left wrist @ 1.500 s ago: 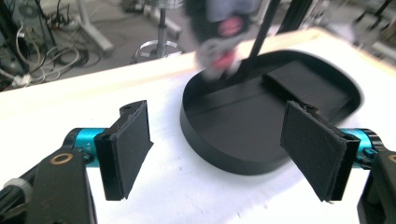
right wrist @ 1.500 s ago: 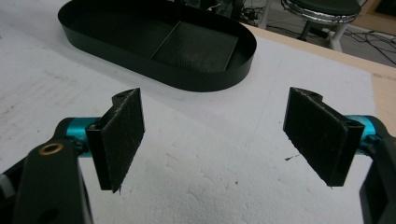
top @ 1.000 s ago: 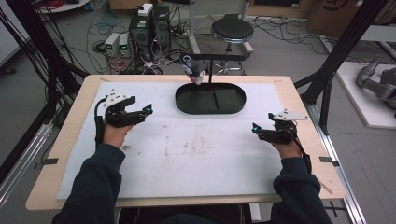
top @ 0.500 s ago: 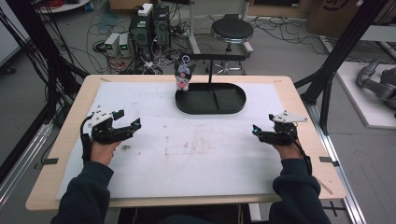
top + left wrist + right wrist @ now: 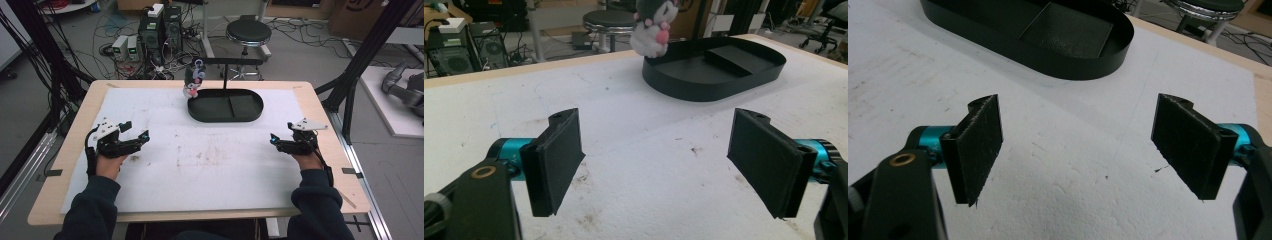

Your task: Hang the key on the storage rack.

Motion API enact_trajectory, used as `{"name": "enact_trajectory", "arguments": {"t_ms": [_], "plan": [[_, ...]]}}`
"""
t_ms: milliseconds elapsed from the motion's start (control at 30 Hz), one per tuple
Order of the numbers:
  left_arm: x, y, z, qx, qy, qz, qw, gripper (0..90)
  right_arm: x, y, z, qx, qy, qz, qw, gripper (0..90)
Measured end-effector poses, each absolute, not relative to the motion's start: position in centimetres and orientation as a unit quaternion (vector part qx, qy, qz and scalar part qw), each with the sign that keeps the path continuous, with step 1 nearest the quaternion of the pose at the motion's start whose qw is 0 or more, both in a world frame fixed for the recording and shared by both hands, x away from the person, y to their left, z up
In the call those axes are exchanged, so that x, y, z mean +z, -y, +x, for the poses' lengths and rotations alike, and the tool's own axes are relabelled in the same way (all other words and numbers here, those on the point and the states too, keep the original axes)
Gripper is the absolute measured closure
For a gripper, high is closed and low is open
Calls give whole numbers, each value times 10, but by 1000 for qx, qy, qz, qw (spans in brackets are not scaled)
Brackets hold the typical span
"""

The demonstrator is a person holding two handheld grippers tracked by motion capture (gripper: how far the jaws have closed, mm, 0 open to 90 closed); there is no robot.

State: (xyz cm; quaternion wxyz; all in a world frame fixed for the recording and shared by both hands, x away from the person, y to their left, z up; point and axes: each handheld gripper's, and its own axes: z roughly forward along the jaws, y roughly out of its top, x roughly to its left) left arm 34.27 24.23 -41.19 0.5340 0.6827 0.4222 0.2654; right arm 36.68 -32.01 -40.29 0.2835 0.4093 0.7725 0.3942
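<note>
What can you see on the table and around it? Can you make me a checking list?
Surface: white mat, scuffed and stained.
Job's things: plush toy at the left end of the black oval tray; whether it touches is unclear.
Clutter: nothing seen.
Grippers: left hand-held gripper and right hand-held gripper open, low over the mat.
Cables: tangled on the floor.
Surroundings: stool, computer boxes.

Even, bright overhead light falls on the white tabletop [image 5: 210, 165] with only soft, faint shadows and no glare, the high view is slightly soft, and the toy [image 5: 651, 27] at the far edge looks blurred.
</note>
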Motion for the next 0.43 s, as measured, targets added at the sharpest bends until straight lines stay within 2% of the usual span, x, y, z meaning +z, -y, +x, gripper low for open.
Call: {"name": "enact_trajectory", "arguments": {"t_ms": [433], "plan": [[-417, -247, 345, 263, -430, 682, 530, 217, -404, 318, 367, 389, -777, 405, 284, 209]]}}
